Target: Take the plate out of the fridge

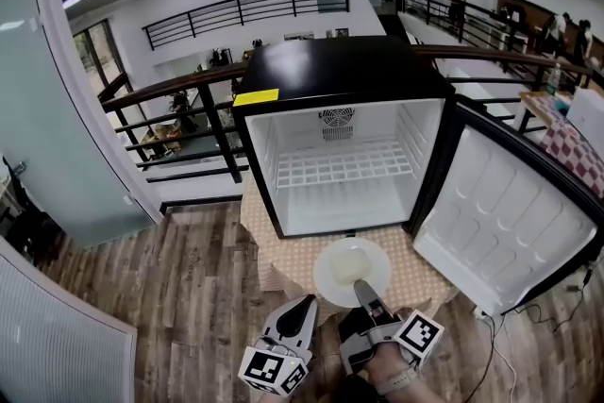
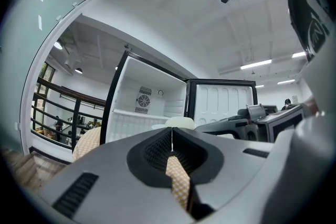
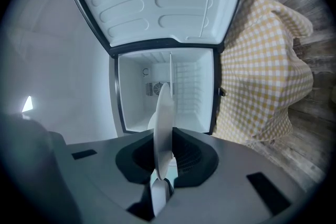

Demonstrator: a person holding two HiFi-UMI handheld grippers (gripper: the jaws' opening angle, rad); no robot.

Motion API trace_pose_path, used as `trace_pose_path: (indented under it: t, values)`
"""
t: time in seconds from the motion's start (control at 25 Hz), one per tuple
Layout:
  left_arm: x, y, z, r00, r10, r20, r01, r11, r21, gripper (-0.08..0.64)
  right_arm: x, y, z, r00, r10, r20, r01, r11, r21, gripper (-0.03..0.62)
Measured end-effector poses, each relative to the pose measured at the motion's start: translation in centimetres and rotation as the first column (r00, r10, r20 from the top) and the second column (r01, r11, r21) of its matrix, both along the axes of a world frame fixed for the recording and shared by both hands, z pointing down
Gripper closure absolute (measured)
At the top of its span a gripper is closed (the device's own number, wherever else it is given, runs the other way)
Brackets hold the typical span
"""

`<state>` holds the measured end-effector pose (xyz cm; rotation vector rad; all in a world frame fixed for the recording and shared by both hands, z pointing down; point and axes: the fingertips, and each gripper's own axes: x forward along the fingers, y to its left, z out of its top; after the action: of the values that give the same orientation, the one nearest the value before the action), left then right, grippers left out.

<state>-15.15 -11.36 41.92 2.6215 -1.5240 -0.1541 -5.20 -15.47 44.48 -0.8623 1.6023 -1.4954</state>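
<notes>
The black mini fridge (image 1: 340,71) stands open on a table, its white inside (image 1: 340,175) bare apart from a wire shelf. A white plate (image 1: 338,274) carrying a pale lump of food is outside the fridge, over the cloth just in front of it. My right gripper (image 1: 364,290) is shut on the plate's near rim. In the right gripper view the plate (image 3: 163,113) stands edge-on between the jaws. My left gripper (image 1: 306,305) sits just left of the plate, shut and empty. In the left gripper view its jaws meet with nothing between them, and the plate (image 2: 178,123) shows beyond.
The fridge door (image 1: 510,212) hangs open to the right. A yellow checked cloth (image 1: 415,274) covers the small table. Wood floor (image 1: 170,297) lies around it, a black railing (image 1: 170,123) runs behind the fridge, and a cable (image 1: 528,316) trails at the right.
</notes>
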Motion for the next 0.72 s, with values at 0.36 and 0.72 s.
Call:
trace_pose_path:
  t: [0.36,0.72]
  values:
    - [-1.1,3.5,-0.2,1.0,0.001,-0.009,-0.001,1.0,0.006,0.549,-0.6,3.4,0.2,1.0,0.017,0.009,-0.017,1.0,-0.004,0.537]
    - [-0.8,7.3,0.7,1.0,0.016,-0.002,-0.016,1.0,0.004,0.549,0.1,7.1,1.1,0.999,0.044,0.025,-0.043,0.999,-0.012,0.537]
